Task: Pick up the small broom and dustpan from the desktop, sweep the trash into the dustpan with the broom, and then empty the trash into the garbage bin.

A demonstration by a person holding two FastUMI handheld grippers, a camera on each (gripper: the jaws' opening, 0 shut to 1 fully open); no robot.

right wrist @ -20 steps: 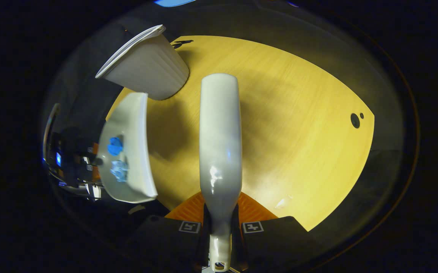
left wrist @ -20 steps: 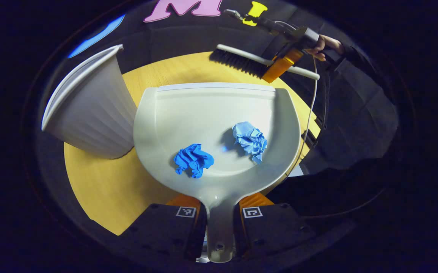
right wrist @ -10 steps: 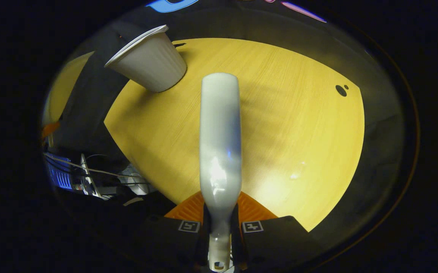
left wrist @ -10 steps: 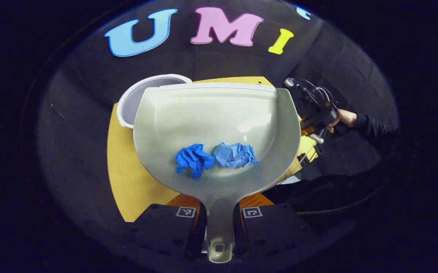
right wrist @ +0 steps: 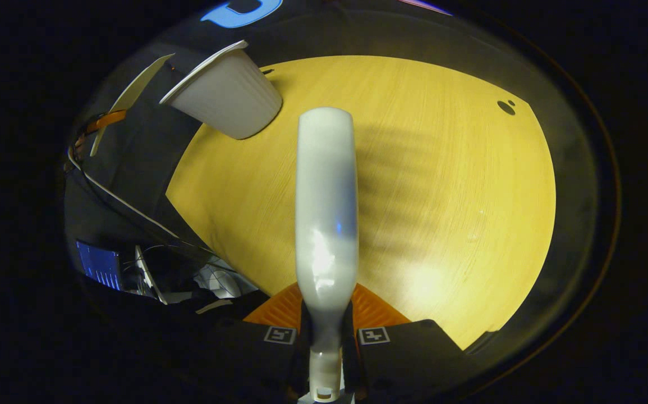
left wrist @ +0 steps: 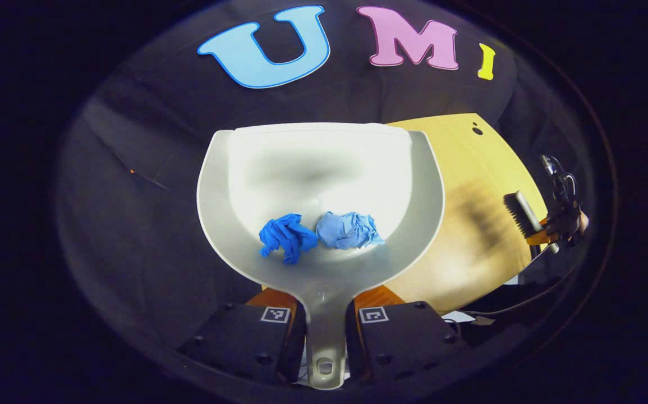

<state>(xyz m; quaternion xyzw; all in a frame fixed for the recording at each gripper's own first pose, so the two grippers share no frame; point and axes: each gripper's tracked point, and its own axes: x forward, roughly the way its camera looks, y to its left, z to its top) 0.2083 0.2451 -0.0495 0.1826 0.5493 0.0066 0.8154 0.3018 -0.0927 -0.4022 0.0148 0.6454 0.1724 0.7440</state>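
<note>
While the left gripper (left wrist: 325, 325) pinches the dustpan (left wrist: 324, 168) by its handle, both fingers pressed against it, the pan spreads straight ahead of the fingers with its front lip farthest away, in front of the dark booth wall. Two crumpled blue paper balls (left wrist: 320, 234) lie side by side, touching, at the back of the pan near the handle. Beyond the pan's right edge, the yellow wooden table (left wrist: 472, 185) stretches bare toward its rim.

At that far right the right gripper (left wrist: 551, 233) is seen gripping the broom (left wrist: 520, 216), bristles over the tabletop. In the right gripper view, its fingers (right wrist: 329, 334) clamp the broom handle (right wrist: 325, 213), which runs straight ahead above open table (right wrist: 441, 196). A white garbage bin (right wrist: 228, 98) stands at the table's far left corner, well apart from the broom.
</note>
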